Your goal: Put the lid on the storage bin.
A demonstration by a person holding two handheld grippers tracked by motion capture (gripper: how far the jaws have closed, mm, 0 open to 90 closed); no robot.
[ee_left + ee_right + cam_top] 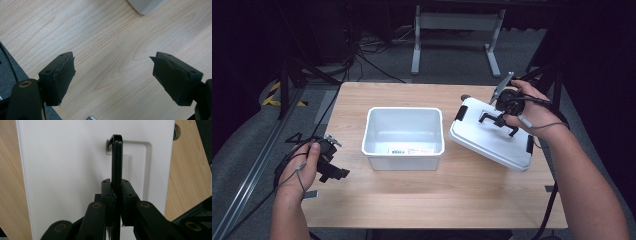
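A white lid [492, 137] with black side clips hangs tilted above the right part of the wooden table [412, 192]. My right gripper [501, 119] is shut on the lid's black handle [116, 157], which stands up from the white lid [67, 170] between the jaws. An open white bin [403, 137] with a label on its front wall sits at the table's middle. At the table's left edge my left gripper [334, 172] stands open, its wide-apart jaws holding nothing over bare wood [112, 65]. A corner of the white bin [147, 6] shows beyond it.
A grey metal frame [457, 35] and cables lie on the floor behind the table. A rail with yellow-black tape [274, 95] runs along the left. Bare wood lies in front of the bin.
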